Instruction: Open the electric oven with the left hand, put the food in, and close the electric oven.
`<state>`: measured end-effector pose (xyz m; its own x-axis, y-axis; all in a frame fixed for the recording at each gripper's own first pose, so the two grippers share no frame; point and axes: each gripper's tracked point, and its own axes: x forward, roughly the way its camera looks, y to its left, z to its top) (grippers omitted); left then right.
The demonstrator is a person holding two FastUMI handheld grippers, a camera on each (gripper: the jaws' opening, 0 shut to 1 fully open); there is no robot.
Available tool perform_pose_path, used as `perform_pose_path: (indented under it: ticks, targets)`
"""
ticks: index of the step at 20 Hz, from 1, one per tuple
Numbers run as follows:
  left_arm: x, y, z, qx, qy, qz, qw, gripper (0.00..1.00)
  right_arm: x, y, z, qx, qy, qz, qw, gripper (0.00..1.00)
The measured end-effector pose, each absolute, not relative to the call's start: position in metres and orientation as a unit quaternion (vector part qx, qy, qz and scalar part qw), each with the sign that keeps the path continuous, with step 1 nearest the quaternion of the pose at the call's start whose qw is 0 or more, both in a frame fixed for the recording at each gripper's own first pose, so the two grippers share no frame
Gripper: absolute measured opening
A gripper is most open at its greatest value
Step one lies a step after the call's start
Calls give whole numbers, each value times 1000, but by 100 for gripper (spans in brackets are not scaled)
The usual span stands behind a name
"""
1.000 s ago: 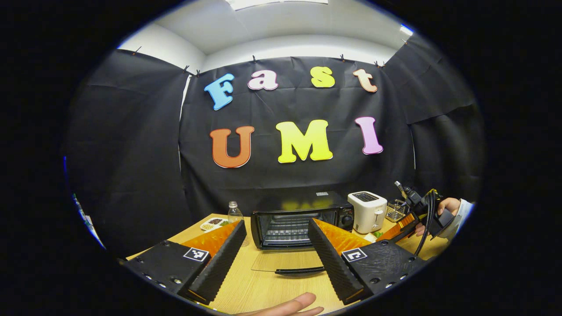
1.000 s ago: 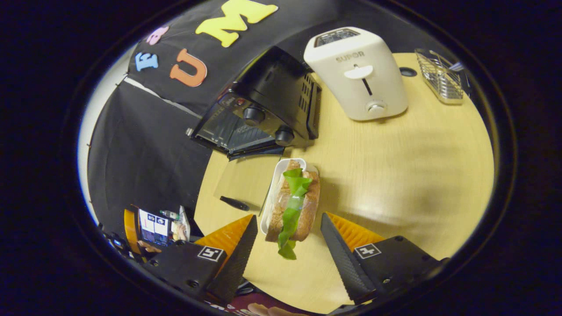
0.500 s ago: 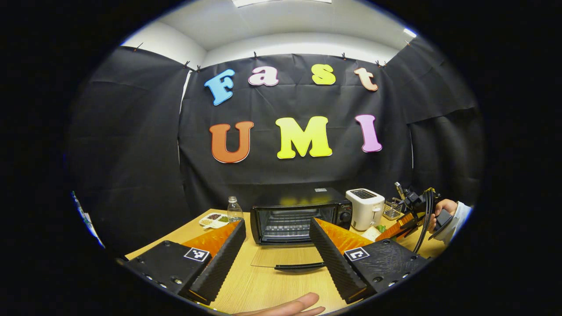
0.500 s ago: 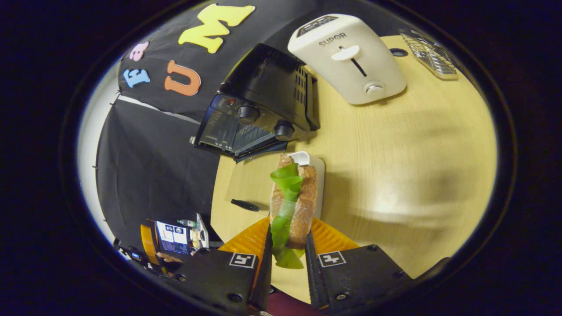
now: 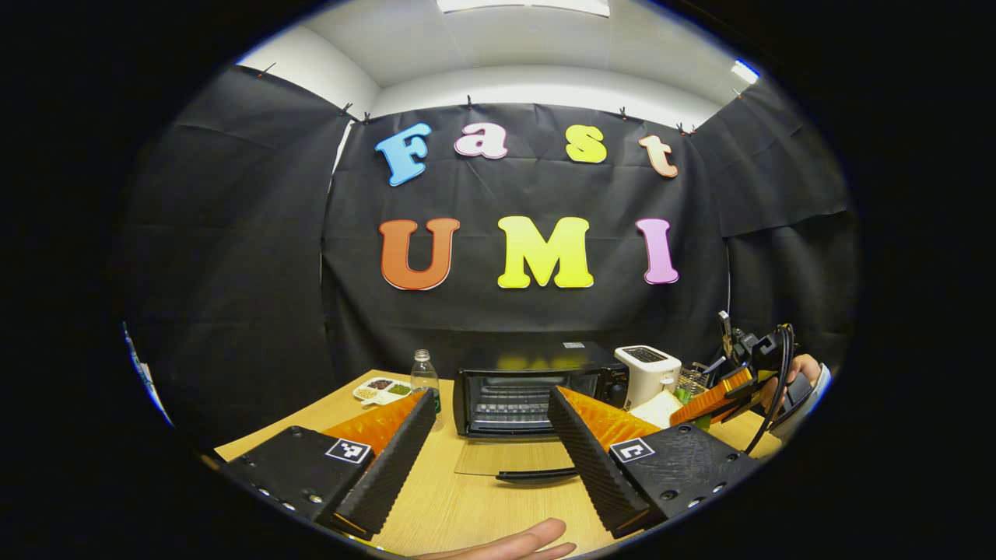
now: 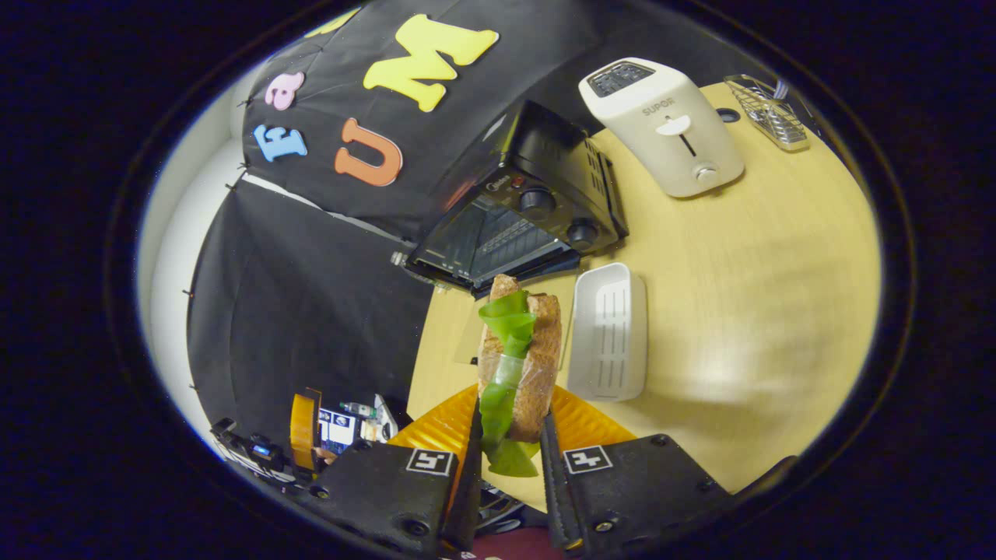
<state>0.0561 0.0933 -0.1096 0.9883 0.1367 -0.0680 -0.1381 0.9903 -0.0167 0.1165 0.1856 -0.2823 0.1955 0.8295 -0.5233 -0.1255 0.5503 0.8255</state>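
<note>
The right gripper (image 6: pixel 507 443) is holding the sandwich (image 6: pixel 517 365) clamped upright in its jaws, oven (image 6: pixel 517 225) gaping ahead beyond the sandwich, while the left gripper's (image 5: pixel 486 451) jaws are standing apart.

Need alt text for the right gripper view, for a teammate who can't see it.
The right claw is shut on a sandwich with green lettuce, held above the wooden table. An empty white tray lies just beside it; beyond stand the open black oven and a white toaster.
</note>
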Motion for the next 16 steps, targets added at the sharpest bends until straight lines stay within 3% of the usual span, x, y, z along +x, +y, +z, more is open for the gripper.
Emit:
perform_pose_path:
  ticks: [2, 6, 9, 11, 12, 13, 16]
  targets:
    - [53, 101, -109, -12, 32, 71, 997, 96, 120, 215, -278, 360, 514, 339, 701, 38]
    - [51, 118, -113, -21, 39, 78, 996, 96, 137, 284, -274, 474, 479, 316, 668, 37]
    - [50, 128, -115, -21, 44, 83, 995, 96, 174, 323, -287, 511, 419, 264, 703, 38]
    - [47, 132, -123, -19, 55, 82, 995, 96, 191, 351, -293, 530, 396, 248, 707, 38]
    - [47, 133, -129, -18, 64, 83, 994, 96, 198, 364, -296, 537, 389, 245, 708, 29]
    - [45, 134, -132, -15, 70, 81, 994, 96, 208, 374, -300, 540, 381, 236, 712, 39]
    - [43, 143, -135, -5, 75, 89, 993, 96, 241, 394, -319, 540, 338, 195, 746, 41]
